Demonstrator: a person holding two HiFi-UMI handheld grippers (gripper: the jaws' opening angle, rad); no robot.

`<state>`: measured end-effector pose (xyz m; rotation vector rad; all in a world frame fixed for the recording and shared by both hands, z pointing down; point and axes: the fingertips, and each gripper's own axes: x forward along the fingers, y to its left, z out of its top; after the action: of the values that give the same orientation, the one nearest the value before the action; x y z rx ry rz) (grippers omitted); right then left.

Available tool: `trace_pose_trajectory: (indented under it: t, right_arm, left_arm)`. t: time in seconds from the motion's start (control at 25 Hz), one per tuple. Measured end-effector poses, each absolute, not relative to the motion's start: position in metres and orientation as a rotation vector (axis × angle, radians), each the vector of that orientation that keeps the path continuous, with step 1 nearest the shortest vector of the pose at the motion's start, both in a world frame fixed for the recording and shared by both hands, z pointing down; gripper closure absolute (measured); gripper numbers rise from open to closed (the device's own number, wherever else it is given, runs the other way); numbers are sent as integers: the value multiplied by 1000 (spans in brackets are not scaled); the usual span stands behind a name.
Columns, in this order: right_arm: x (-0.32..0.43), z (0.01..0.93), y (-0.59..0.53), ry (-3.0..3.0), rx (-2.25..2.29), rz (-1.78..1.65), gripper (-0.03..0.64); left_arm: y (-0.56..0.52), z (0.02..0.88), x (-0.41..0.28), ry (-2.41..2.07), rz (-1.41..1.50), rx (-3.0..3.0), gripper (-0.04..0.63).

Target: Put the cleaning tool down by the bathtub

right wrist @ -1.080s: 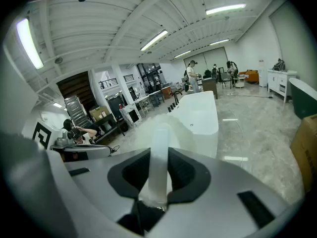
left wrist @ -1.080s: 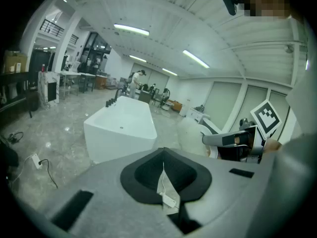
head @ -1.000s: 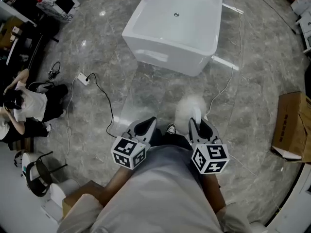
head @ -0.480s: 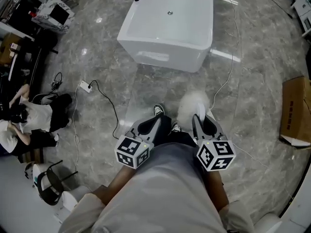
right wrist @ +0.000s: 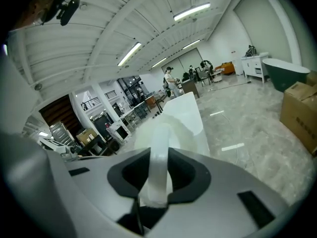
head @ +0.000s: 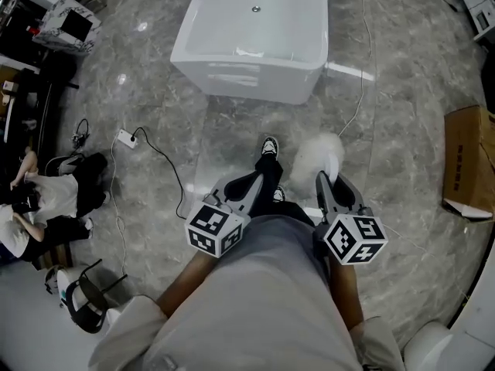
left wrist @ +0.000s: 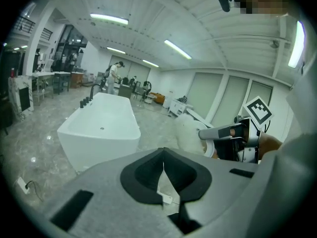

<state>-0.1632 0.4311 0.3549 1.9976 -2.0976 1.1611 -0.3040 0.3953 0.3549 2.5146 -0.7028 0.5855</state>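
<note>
The white bathtub (head: 247,45) stands on the grey marble floor ahead of me. It also shows in the left gripper view as the bathtub (left wrist: 99,133). The cleaning tool (head: 319,157) is a fluffy white duster head on a white handle (right wrist: 159,167). My right gripper (head: 326,179) is shut on that handle, head pointing forward toward the tub, held well above the floor. Seen from the left gripper view, the duster (left wrist: 188,133) sticks out of the right gripper. My left gripper (head: 249,188) is held beside it at waist height, shut, with nothing between its jaws.
A cardboard box (head: 468,165) lies on the floor at the right. A power strip (head: 126,137) with a black cable trails at the left, and a thin cable (head: 363,76) runs past the tub's right side. A person (head: 31,199) sits at far left near a chair (head: 77,300).
I have walked closer to the bathtub, which has slid left in the head view. One foot has stepped forward. Both grippers keep their pose, the duster still held.
</note>
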Motion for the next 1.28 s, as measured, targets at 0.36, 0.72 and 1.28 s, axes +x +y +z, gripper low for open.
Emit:
trace_pose_trajectory:
  t: [0.36,0.72,1.28]
  right_arm:
    - [-111,354,399,-1945,2192,1192,531]
    - [-80,346,350,-1852,2275,1209,532]
    - [-79,335,258,-1832,2282,1187,532]
  left_arm:
    - [334,355,-249,-514,608,2568,591]
    - [274,348,-212,-401,619,2590,591]
    - [173,349,-198,-329,603,2615,591]
